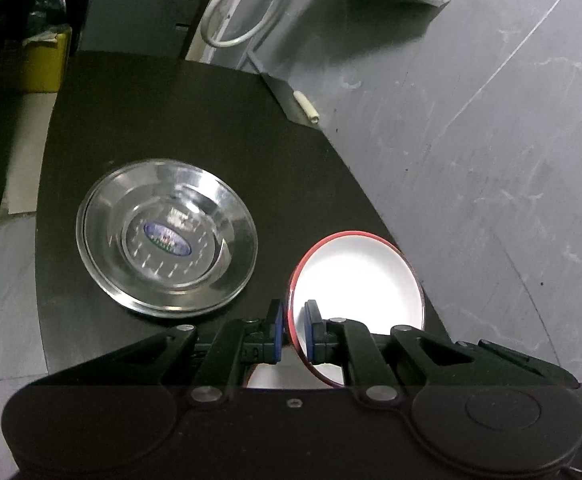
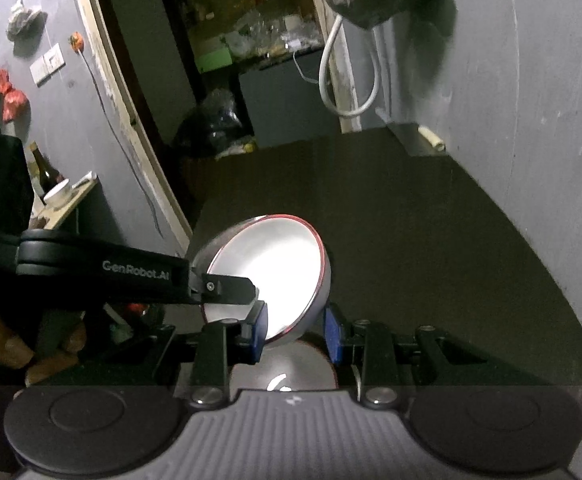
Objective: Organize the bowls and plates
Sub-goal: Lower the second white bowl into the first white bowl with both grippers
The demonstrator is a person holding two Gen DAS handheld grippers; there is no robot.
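Beside shiny round steel plate [image 1: 166, 240] on matte dark tabletop [image 1: 251, 140]: your left tongs [image 1: 293, 316] clamp red-rimmed white bowl [image 1: 359, 276]; right tongs [image 2: 295, 330] clamp its curved wall.

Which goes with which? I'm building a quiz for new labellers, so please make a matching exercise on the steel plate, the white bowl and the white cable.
Things:
1. steel plate
2. white bowl
3. white cable

States:
A. clamped at its red rim by the left gripper
B. hangs in a loop beyond the table's far end
C. lies flat on the dark table, with nothing gripping it

Pairs: 1-C, 2-A, 3-B
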